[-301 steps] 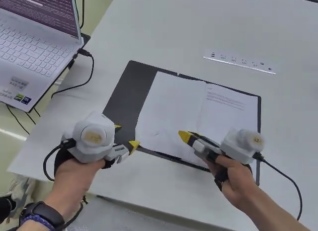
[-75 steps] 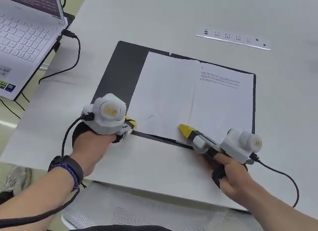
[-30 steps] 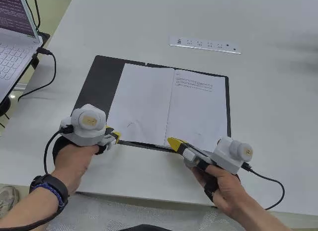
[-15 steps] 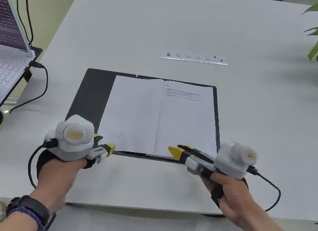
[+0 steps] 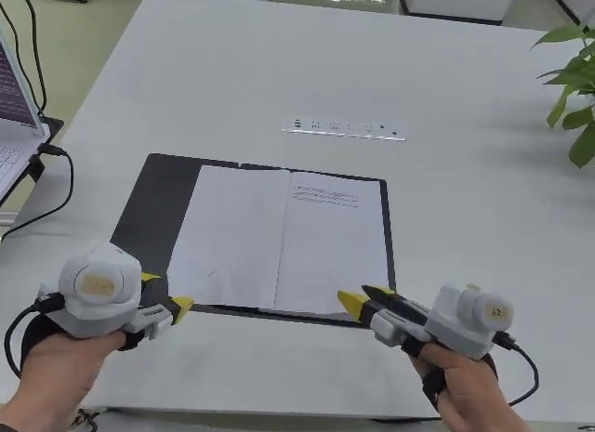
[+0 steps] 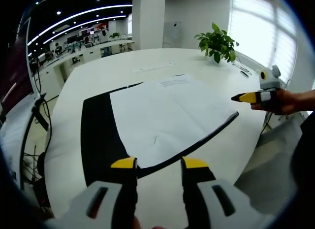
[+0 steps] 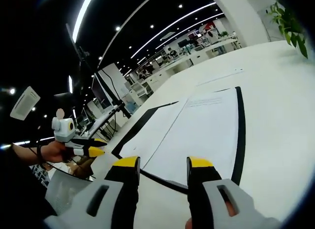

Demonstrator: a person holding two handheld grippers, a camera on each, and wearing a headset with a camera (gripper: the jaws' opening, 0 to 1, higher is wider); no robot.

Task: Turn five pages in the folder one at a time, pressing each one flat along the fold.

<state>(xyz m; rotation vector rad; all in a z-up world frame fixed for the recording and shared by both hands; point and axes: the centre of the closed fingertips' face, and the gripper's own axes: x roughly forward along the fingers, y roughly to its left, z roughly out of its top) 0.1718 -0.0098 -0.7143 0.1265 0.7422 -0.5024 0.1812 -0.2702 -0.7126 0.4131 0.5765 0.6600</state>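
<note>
1. Leftmost, at 7 o'clock from the folder (image 5: 153,209): left gripper (image 5: 167,293), carried in the left hand (image 5: 56,372). Released, spread wide, clasping nothing. Sitting just off the folder's near-left corner, apart from the black cover. In the left gripper view, two yellow tips with a broad gap and the cover's near edge lying beyond it.
2. Further right, at 5 o'clock from the folder: right gripper (image 5: 361,297), carried in the right hand (image 5: 460,386). Likewise released, parted, with nothing between the tips. Pointing toward 10 o'clock, close to the folder's near edge below the right page (image 5: 335,251); cannot tell whether touching that edge.
3. Counted left to right: one laptop (image 5: 7,125) at the 9 o'clock border, one black cable (image 5: 56,181) trailing from it, two grippers, one folder, two white pages showing, one white socket strip (image 5: 344,128) at 12 o'clock from the folder and well apart from it, one leafy plant (image 5: 569,88) at 2 o'clock.
4. Lying open and flat on the white table (image 5: 279,51): the folder, toward the near side. Bare black cover along its 9 o'clock side. Holding the left page (image 5: 232,237), blank but for a faint mark near its lower part, and the right page, with a few lines of print at its top. Meeting at a fold running from 12 to 6 o'clock.
</note>
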